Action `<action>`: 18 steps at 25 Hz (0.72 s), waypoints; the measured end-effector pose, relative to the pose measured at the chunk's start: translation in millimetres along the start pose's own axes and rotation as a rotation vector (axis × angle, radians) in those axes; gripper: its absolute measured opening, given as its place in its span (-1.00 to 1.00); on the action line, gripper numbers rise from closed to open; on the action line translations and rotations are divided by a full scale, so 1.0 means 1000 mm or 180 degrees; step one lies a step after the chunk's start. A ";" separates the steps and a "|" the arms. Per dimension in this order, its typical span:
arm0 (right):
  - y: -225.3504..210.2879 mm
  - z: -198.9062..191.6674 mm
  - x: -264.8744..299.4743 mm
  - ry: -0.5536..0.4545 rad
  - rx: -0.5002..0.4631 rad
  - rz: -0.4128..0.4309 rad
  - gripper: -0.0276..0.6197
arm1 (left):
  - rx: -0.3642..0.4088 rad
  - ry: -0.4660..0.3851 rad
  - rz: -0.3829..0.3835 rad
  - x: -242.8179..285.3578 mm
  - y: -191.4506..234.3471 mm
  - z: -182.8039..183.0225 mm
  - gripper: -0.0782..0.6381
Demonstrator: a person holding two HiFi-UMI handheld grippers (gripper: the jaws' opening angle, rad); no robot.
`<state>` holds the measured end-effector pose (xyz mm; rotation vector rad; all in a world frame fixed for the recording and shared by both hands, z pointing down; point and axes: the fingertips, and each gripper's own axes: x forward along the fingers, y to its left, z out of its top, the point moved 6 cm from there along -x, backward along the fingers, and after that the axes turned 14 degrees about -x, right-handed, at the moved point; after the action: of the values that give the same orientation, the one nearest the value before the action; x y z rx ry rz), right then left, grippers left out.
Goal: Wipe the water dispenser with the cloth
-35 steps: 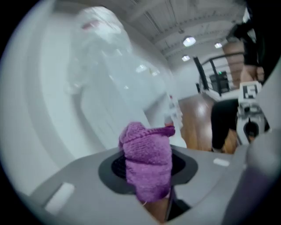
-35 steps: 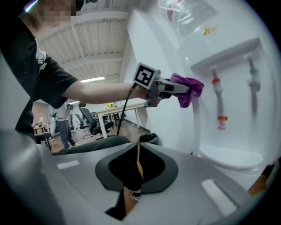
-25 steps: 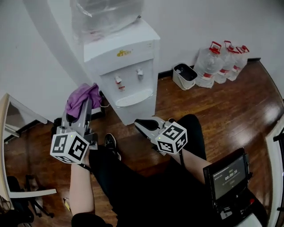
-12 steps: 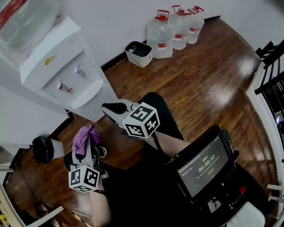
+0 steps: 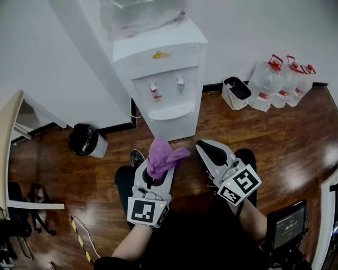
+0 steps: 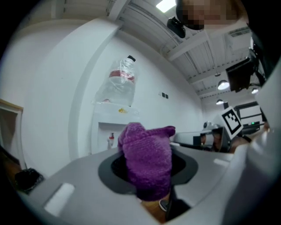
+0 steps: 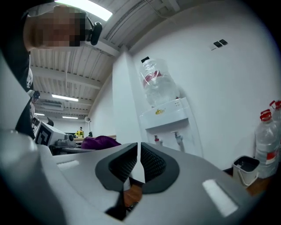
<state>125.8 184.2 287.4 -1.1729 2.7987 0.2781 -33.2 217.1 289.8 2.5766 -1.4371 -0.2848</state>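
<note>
Closest to me, at the floor's near right corner, a small screen (image 5: 288,227) glows on its stand. Above my dark trouser legs I hold both tools level, aimed at the wall ahead. My left gripper (image 5: 157,167) is clenched on the purple cloth (image 5: 165,155), which bunches up between its jaws and spills over their tips. In the left gripper view the cloth covers most of the gap. My right gripper (image 5: 205,147) is beside it, apart from it, with its ribbed jaws pressed together and nothing between them.

Beyond the tools lies bare wooden floor (image 5: 296,137). The white water dispenser (image 5: 163,79) stands on it against the wall, straight ahead of the cloth and clear of both grippers. Its two taps (image 5: 153,88) sit over a curved drip tray (image 5: 170,111), and an upturned bottle (image 5: 140,16) rides on top. Along the floor's far edge, a dark round bin (image 5: 84,141) sits left of the dispenser. A white bin (image 5: 236,92) and three red-capped water jugs (image 5: 274,79) stand to its right.
</note>
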 end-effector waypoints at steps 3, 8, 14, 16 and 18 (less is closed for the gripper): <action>0.008 0.003 0.002 0.0025 -0.0195 -0.0022 -0.86 | 0.0083 -0.0067 0.0010 -0.009 0.001 -0.002 -0.31; 0.022 0.006 -0.006 0.0159 -0.0545 -0.0188 -0.86 | -0.0015 -0.0141 0.0111 -0.031 -0.002 0.000 -0.31; 0.028 0.013 -0.007 0.0191 -0.0614 -0.0210 -0.86 | 0.0051 -0.0221 0.0014 -0.034 -0.018 0.013 -0.31; 0.030 0.016 -0.008 0.0184 -0.0648 -0.0201 -0.86 | 0.0062 -0.0236 0.0001 -0.036 -0.020 0.015 -0.31; 0.031 0.016 -0.010 0.0186 -0.0659 -0.0195 -0.86 | 0.0071 -0.0234 0.0000 -0.037 -0.021 0.015 -0.31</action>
<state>110.3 215.8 276.9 -1.3265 2.8321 0.5485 -38.5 259.0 273.3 2.6095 -1.4727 -0.3691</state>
